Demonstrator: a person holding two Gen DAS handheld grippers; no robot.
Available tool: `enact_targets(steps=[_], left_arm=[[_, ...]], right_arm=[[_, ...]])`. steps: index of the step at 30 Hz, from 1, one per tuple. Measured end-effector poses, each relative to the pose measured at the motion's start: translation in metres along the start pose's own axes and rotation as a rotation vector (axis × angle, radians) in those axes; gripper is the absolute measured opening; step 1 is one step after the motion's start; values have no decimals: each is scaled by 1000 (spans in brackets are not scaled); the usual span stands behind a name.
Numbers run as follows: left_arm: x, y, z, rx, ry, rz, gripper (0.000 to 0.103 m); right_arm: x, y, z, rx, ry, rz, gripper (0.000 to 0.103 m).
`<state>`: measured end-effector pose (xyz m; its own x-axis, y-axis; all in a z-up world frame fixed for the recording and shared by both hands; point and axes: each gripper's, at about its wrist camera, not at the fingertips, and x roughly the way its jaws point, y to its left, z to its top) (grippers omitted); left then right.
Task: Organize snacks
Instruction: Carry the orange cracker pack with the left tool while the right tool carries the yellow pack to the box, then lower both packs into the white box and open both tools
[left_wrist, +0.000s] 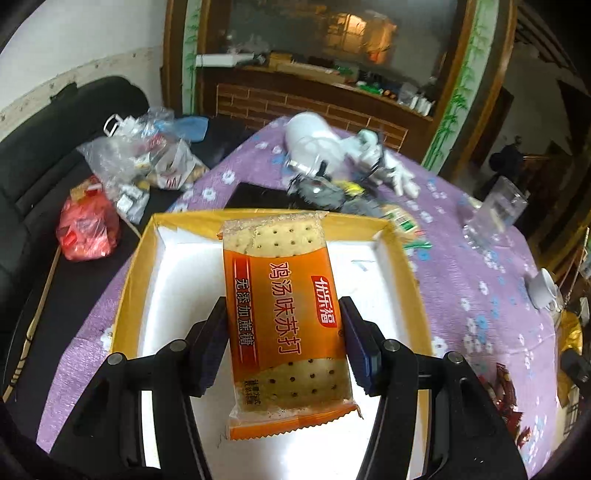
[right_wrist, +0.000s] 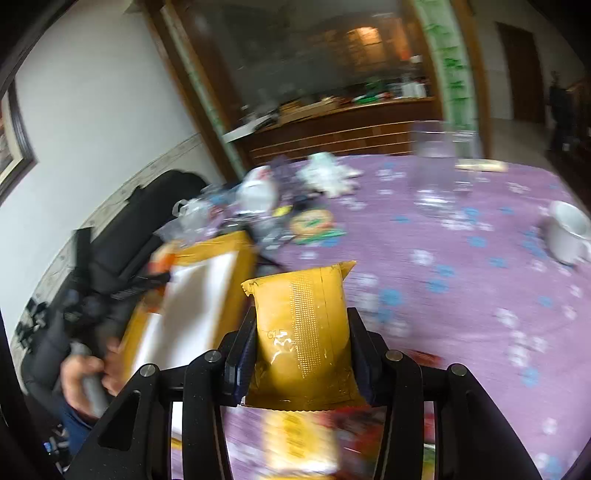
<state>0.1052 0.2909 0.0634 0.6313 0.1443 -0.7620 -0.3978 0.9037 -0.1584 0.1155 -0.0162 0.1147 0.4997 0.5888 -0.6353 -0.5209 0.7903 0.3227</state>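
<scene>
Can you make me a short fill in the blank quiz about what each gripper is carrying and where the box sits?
1. The left gripper is shut on an orange ____ packet.
2. That packet hangs over a yellow box whose inside is ____.
3. The right gripper holds a ____ snack pouch.
4. The tablecloth under the box is ____ with flowers.

Missing words: cracker; white; yellow; purple
</scene>
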Motion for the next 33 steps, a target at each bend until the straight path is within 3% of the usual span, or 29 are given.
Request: enact_targets(steps=[6,11,20,33], left_arm=[[14,15,0,-39,25,48,57],[25,25,0,-71,51,64,57],[37,34,-2,-103,83,110,57],[47,34,-4,-96,110,161,57]], right_arm=[[72,74,25,-38,98,72,45],[127,107,37,-40,160,90,45],[199,121,45,-15,240,64,45],[233,130,43,-56,271,17,45]])
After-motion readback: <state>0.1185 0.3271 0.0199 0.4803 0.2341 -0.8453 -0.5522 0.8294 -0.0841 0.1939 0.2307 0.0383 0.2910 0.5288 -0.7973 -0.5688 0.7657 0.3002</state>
